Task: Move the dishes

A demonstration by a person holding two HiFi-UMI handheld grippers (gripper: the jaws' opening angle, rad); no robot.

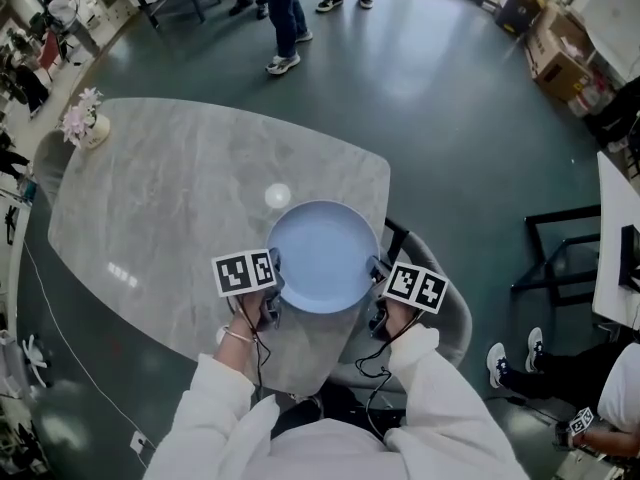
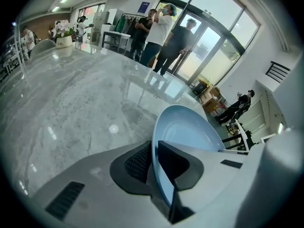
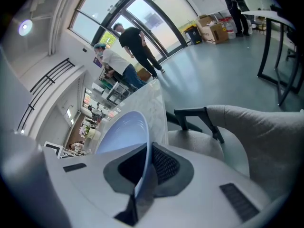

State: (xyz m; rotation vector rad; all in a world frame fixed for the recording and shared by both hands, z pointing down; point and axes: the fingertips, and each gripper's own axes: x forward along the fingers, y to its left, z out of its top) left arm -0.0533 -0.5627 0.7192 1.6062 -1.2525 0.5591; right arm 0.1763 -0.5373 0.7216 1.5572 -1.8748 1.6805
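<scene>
A pale blue plate (image 1: pixel 322 256) is held level above the near right corner of the grey marble table (image 1: pixel 180 208). My left gripper (image 1: pixel 272 290) is shut on the plate's left rim (image 2: pixel 156 160). My right gripper (image 1: pixel 378 288) is shut on its right rim (image 3: pixel 142 175). In the left gripper view the plate (image 2: pixel 185 132) stands on edge between the jaws, its hollow side facing right. The right gripper view shows the plate (image 3: pixel 121 132) running away from the jaws toward the table.
A grey padded chair (image 1: pixel 450 308) with a black frame sits under the plate at the table's right edge. A vase of flowers (image 1: pixel 85 123) stands at the table's far left. People (image 1: pixel 285 18) stand beyond the table. Cardboard boxes (image 1: pixel 555 53) lie far right.
</scene>
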